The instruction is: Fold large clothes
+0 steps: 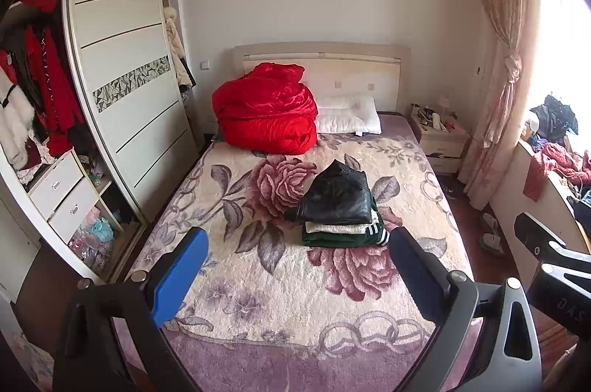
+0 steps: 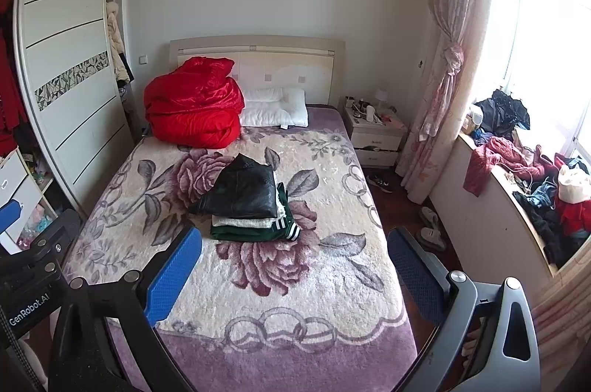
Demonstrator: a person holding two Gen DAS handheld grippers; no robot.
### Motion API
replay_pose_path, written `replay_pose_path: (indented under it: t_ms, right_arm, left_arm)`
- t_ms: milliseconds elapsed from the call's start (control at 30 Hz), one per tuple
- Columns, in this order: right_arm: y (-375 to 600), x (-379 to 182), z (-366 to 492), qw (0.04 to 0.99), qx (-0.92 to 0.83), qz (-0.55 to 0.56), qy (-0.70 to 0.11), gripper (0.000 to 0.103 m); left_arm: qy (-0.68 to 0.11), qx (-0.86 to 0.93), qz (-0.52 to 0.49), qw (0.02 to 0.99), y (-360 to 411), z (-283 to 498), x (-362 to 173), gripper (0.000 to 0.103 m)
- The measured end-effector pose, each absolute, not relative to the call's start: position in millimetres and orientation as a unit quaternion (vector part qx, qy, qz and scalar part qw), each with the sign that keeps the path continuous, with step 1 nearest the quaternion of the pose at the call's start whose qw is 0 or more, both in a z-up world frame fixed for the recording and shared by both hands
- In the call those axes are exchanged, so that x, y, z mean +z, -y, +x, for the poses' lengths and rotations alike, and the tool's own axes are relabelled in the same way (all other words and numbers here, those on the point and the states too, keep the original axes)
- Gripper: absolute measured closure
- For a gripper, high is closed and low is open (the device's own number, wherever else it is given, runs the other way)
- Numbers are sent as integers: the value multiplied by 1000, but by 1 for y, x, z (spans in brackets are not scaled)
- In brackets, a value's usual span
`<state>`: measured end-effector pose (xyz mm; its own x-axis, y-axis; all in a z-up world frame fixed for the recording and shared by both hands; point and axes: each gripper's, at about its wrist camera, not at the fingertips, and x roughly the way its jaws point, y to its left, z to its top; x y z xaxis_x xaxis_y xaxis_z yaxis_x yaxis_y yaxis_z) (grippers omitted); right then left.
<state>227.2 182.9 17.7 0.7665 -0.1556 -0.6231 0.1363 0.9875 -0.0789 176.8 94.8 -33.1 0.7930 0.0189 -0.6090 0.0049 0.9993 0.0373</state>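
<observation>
- Clothes lay folded in a small stack (image 1: pixel 341 211) near the middle of the bed (image 1: pixel 258 299), on its flowered blanket.
- A black leather jacket (image 2: pixel 242 194) sat on top of the stack, above a cream piece (image 2: pixel 243 222) and a dark green garment (image 2: pixel 251 233) with white stripes at its right end.
- The left gripper (image 1: pixel 297 266) was held above the foot of the bed with its two blue-padded fingers spread wide, nothing between them and well short of the stack.
- The right gripper (image 2: pixel 295 264) hung just beside it, its fingers likewise wide apart and holding nothing.
- Part of the right gripper's black body showed at the right edge of the left wrist view, and the left one showed at the left edge of the right wrist view.
- A red quilt (image 1: pixel 266 109) was bundled at the head of the bed, touching a white pillow (image 1: pixel 351 115) on its right.
- A wardrobe (image 1: pixel 122 78) with a sliding door stood left of the bed, red clothes hanging in its open part.
- A bedside cabinet (image 2: pixel 376 137) and a tied pink curtain (image 2: pixel 447 67) stood to the right, and more clothes (image 2: pixel 528 177) were heaped on the window ledge.
</observation>
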Motion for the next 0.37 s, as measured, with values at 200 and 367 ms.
replay_pose_path:
  t_ms: [200,367]
  right_arm:
    - [-182,17,225,940,-78,-13,-333,1]
    - [-182,17,223,940,-78,-14,-332,1]
  left_arm:
    - [-321,5,19,947,-94,177,-33,3]
    - [-318,6,17,948,-96,174,-33,3]
